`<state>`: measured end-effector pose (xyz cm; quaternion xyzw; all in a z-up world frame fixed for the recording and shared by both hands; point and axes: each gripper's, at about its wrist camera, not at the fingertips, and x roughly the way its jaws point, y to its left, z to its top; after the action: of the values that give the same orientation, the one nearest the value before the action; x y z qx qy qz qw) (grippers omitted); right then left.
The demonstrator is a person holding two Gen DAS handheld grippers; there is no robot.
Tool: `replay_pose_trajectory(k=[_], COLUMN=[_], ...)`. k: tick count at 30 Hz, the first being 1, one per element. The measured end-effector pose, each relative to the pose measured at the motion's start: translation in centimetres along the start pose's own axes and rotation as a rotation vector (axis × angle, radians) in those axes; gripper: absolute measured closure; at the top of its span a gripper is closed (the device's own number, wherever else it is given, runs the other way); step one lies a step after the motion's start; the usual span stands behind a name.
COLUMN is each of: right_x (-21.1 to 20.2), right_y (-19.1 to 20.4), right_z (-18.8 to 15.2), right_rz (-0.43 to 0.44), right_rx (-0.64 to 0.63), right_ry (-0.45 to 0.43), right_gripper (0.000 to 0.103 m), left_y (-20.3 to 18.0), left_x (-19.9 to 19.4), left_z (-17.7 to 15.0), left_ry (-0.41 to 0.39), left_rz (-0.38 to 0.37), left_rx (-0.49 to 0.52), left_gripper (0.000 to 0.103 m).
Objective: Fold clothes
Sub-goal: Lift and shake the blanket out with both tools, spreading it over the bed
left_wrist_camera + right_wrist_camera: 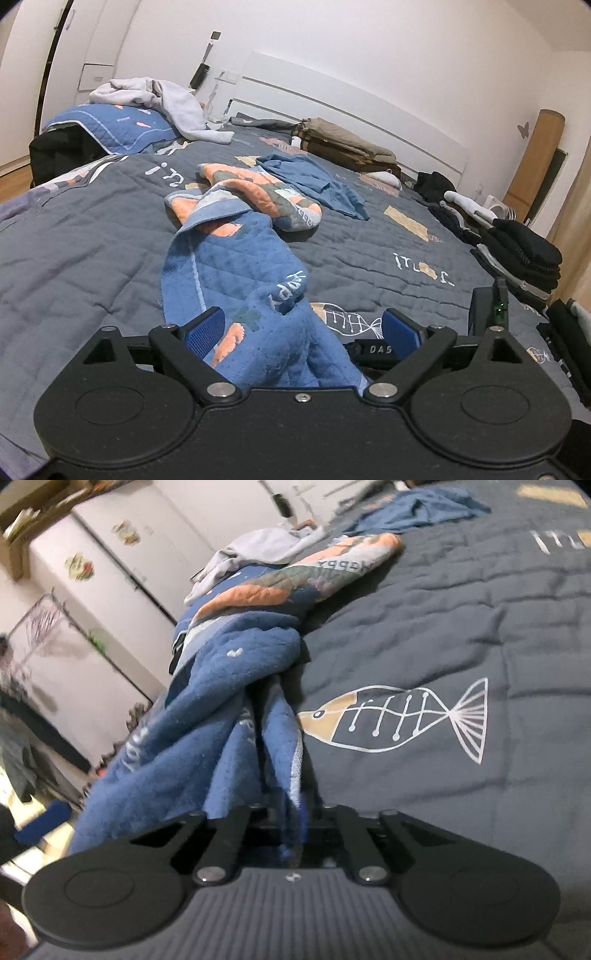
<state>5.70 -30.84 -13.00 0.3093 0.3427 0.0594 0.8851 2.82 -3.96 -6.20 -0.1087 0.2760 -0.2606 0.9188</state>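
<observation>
A blue quilted towel point(236, 266) with orange patches lies crumpled in a long strip across the grey bedspread point(92, 229). Its near end runs between the blue pads point(205, 328) of my left gripper point(303, 328), which stands wide open; the pads do not press the cloth. In the right wrist view the same towel point(221, 701) bunches into a tight gather at my right gripper point(291, 819), which is shut on it. The cloth hides the right fingertips. The far orange end point(332, 557) rests on the bed.
A blue garment point(314, 177) lies loose beyond the towel. Folded brown clothes point(347, 147) sit by the white headboard, and dark folded piles point(524, 251) line the bed's right edge. A pale garment point(155, 99) drapes over a pillow at far left. White wardrobes point(110, 572) stand beside the bed.
</observation>
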Motion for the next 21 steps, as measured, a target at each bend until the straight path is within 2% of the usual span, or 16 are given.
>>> replay_pose_trajectory(k=[2, 8, 13, 18, 21], right_x=[-0.7, -6.2, -11.9, -19.0, -22.8], right_y=[0.0, 1.0, 0.9, 0.4, -0.2], right_z=[0.4, 2.1, 2.6, 2.2, 1.4], right_rz=[0.024, 0.037, -0.002, -0.115, -0.214], right_rx=[0.048, 0.088, 0.111, 0.121, 0.099], right_ry=[-0.010, -0.158, -0.291, -0.441, -0.535], right_gripper=[0.099, 0.100, 0.100, 0.100, 0.100], left_y=[-0.1, -0.3, -0.6, -1.5, -2.3], left_x=[0.0, -0.2, -0.3, -0.2, 0.1], left_z=[0.0, 0.1, 0.1, 0.0, -0.3], left_ry=[-0.004, -0.013, -0.020, -0.014, -0.004], left_rz=[0.002, -0.005, -0.012, -0.028, -0.045], left_rx=[0.000, -0.010, -0.005, 0.007, 0.024], left_gripper=[0.011, 0.011, 0.011, 0.011, 0.011])
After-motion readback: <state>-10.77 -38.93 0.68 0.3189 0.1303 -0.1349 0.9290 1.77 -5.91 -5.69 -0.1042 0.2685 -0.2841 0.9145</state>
